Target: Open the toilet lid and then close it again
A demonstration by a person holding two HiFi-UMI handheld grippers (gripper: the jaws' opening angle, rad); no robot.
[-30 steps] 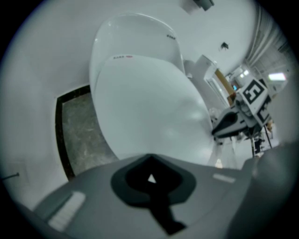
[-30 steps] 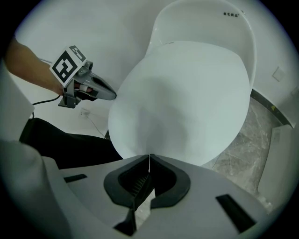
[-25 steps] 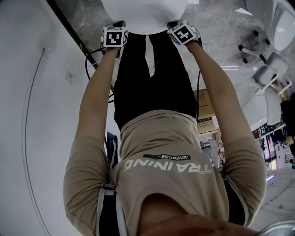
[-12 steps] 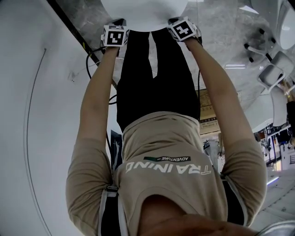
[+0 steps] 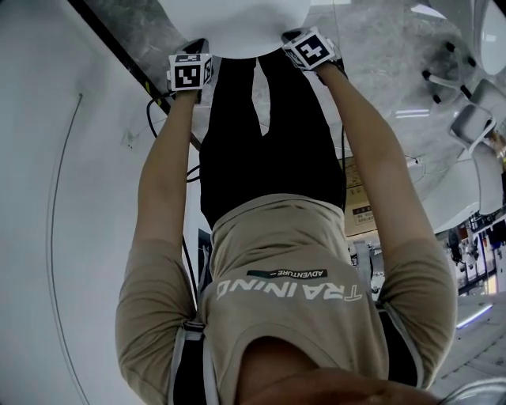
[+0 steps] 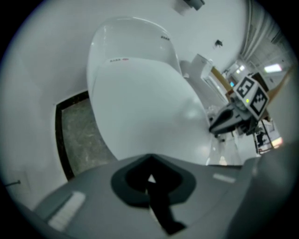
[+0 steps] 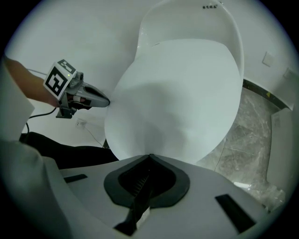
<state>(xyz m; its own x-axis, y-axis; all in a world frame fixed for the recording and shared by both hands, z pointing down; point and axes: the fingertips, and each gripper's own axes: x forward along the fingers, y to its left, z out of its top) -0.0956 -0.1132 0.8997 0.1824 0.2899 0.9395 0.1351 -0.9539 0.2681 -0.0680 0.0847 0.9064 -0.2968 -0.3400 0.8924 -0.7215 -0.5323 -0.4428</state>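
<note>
Nearest, a person in a beige printed T-shirt (image 5: 285, 277) stretches both bare arms forward. The left gripper (image 5: 199, 44) and the right gripper (image 5: 296, 38) each have their jaws pressed together, holding nothing. Their tips are at the near rim of the white oval plastic toilet lid (image 5: 237, 20), one on each side of its middle. Grey marbled floor (image 5: 371, 47) shows to the right.

Left gripper (image 5: 198, 46), right gripper (image 5: 293, 36) flank toilet lid (image 5: 237, 22).

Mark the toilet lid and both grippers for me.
toilet lid (image 7: 182, 93): right gripper view, middle of its white top face.
left gripper (image 7: 105, 101): right gripper view, its closed jaw tips.
right gripper (image 6: 212, 127): left gripper view, its closed jaw tips.
</note>
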